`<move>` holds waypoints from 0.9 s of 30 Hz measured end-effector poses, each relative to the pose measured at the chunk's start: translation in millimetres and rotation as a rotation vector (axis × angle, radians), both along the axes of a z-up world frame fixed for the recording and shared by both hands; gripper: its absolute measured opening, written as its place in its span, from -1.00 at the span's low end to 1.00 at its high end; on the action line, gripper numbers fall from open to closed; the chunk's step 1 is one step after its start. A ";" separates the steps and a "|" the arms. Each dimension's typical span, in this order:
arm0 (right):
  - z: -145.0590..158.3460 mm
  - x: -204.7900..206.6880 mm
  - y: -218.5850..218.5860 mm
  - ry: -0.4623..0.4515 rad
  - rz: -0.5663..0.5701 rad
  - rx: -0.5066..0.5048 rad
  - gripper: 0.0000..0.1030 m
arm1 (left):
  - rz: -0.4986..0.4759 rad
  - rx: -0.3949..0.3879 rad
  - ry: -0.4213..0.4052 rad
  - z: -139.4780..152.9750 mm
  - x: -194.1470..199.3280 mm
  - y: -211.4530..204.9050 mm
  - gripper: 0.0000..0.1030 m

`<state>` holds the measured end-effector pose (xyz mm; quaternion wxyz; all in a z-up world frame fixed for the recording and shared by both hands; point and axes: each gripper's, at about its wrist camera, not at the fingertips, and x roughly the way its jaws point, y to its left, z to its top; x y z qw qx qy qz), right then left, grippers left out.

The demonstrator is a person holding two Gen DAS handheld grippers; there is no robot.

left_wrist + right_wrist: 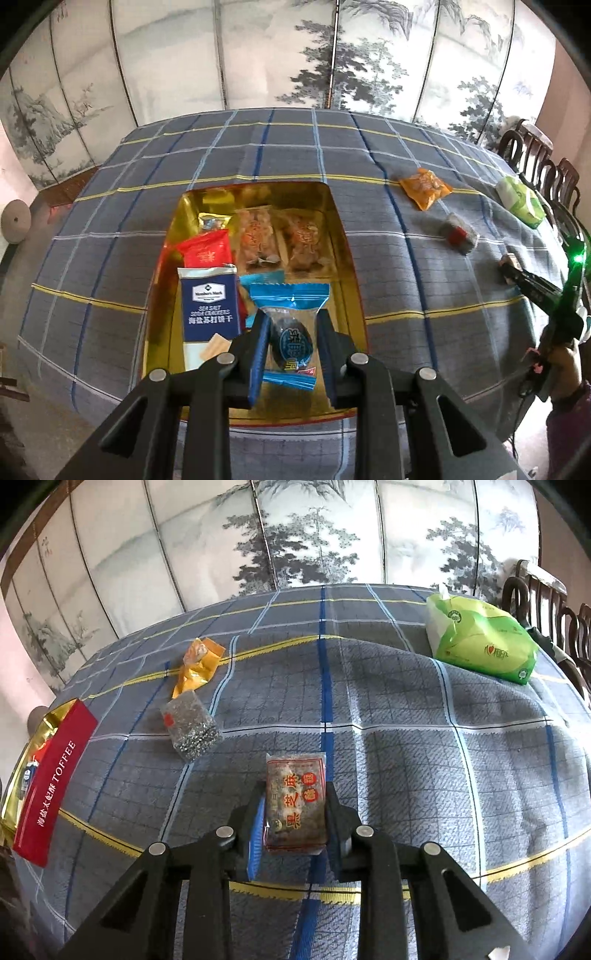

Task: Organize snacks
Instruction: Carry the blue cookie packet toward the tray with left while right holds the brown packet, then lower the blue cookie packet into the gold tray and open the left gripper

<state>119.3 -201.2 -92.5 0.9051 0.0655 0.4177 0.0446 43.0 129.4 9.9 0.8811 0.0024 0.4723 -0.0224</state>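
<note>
Already several snacks lie in the gold tin [343,236], the left gripper [293,338] holding a blue-wrapped snack [290,332] over it, the right gripper [295,808] astride a sesame bar [295,805], while an orange packet [197,664] and a grey packet [188,723] wait on the tabletop [406,738].

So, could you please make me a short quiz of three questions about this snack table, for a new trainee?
1. True or false: the left gripper has its fingers on either side of a blue-wrapped snack over the gold tin.
2. Which snack sits between the right gripper's fingers?
A. orange packet
B. sesame bar
C. green tissue pack
3. Fill in: the navy packet in the tin reads "sea salt soda ____".

Key:
1. True.
2. B; it lies on the checked tablecloth.
3. Crackers.
</note>
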 end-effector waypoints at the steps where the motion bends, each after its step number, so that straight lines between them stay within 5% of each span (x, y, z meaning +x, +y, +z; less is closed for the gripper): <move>1: -0.2 0.4 0.6 0.002 0.001 -0.002 -0.51 | 0.003 0.012 -0.006 -0.5 0.1 -0.3 -0.51; 27: -1.8 2.6 2.4 0.012 -0.003 -0.013 -0.51 | 0.018 0.122 -0.013 -30.0 17.7 -4.2 -0.48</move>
